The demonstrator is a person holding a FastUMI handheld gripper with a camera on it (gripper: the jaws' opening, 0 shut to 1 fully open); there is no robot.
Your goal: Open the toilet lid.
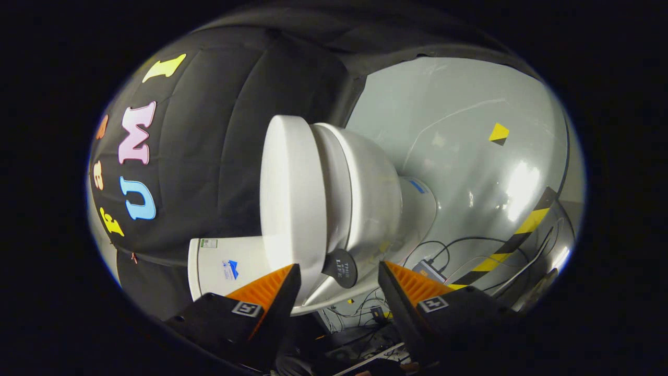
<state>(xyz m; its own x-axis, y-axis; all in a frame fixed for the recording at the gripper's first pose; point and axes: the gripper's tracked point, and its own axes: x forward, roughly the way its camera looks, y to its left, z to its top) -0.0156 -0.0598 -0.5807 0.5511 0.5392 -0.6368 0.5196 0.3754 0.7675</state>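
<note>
seeing claw (339,271) wide, empty; toilet lid (292,209) front edge just ahead between fingers, we judge lid shut.

A white toilet (365,193) is seen turned sideways, because the camera is rolled. Its lid (292,198), a smooth white oval slab, is closed flat against the seat and bowl, with its top face turned toward the black cloth wall. The near rim of the lid lies just ahead of the tongs (339,284), between the 2 spread fingers and untouched by either. A round dark tab (340,267) is fixed at that rim. The tank (224,269) is seen behind the lid.
</note>
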